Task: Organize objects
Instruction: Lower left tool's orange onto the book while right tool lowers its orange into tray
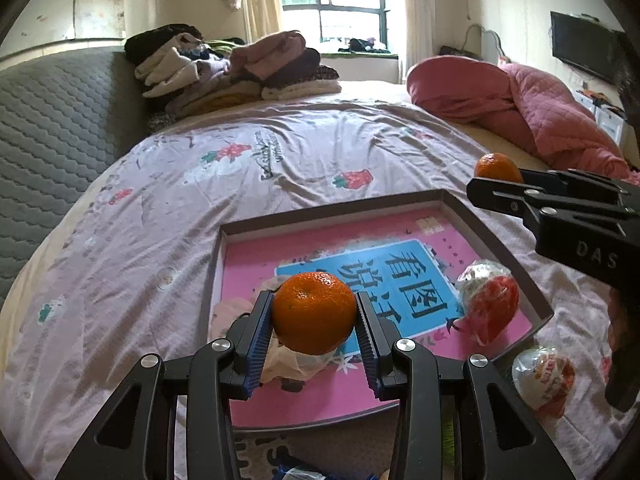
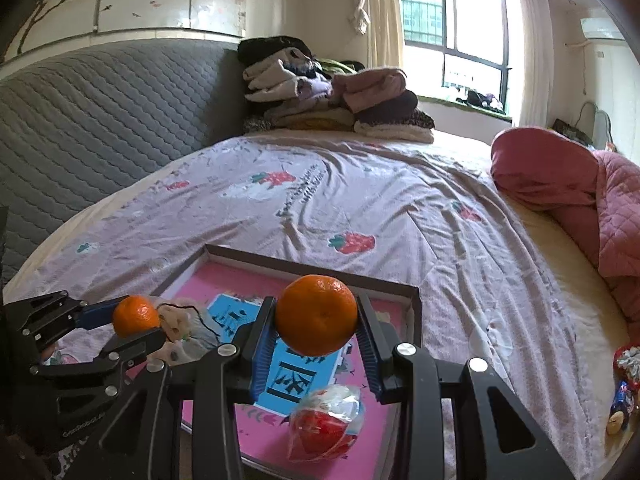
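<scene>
My left gripper (image 1: 315, 322) is shut on an orange tangerine (image 1: 314, 312) and holds it above the near left part of a shallow box tray (image 1: 332, 210) with a pink and blue printed bottom. It also shows in the right wrist view (image 2: 138, 326). My right gripper (image 2: 317, 320) is shut on a second tangerine (image 2: 316, 314) above the tray's right half (image 2: 414, 312); it shows in the left wrist view (image 1: 498, 178). In the tray lie a red and white wrapped toy egg (image 1: 490, 300) and a small cloth pouch (image 2: 184, 326).
The tray lies on a bed with a strawberry-print sheet (image 1: 280, 160). Another wrapped egg (image 1: 544, 376) lies outside the tray's near right corner. Small snacks (image 2: 624, 384) lie at the right. Folded clothes (image 1: 224, 68) and a pink quilt (image 1: 520, 100) sit at the back.
</scene>
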The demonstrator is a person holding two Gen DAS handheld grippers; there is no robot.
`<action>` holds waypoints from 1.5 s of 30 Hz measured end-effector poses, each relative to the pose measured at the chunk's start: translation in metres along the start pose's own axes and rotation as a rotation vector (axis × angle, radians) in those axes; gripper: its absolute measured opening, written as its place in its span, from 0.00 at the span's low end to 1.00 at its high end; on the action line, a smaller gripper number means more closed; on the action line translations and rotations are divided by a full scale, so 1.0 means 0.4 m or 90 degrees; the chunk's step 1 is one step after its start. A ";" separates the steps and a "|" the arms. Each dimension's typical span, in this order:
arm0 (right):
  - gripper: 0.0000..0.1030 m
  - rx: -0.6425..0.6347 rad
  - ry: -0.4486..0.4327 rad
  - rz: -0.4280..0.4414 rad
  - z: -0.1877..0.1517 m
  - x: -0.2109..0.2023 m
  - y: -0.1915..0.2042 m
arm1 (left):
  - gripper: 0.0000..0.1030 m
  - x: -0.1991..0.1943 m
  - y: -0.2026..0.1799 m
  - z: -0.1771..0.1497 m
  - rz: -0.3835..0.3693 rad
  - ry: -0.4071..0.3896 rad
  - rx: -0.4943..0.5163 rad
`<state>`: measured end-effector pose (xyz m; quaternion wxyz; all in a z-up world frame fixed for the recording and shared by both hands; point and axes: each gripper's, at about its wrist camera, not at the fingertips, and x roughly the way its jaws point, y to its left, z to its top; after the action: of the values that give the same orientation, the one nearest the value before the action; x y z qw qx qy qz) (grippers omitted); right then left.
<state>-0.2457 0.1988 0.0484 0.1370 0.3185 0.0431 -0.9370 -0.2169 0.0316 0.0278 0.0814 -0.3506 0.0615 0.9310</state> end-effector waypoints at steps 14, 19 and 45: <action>0.37 0.029 0.081 0.002 -0.036 0.105 -0.056 | 0.40 0.069 -0.046 -0.047 -0.030 0.046 0.029; 0.37 0.011 0.093 -0.001 -0.035 0.128 -0.055 | 0.40 0.087 -0.058 -0.061 -0.035 0.060 0.034; 0.37 0.009 0.196 0.012 -0.080 0.242 -0.069 | 0.40 0.137 -0.054 -0.079 -0.067 0.095 0.012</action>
<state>-0.3083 0.2085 -0.0358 0.1355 0.4596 0.0536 -0.8761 -0.2332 0.0532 -0.0332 0.1289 -0.4207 0.0574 0.8962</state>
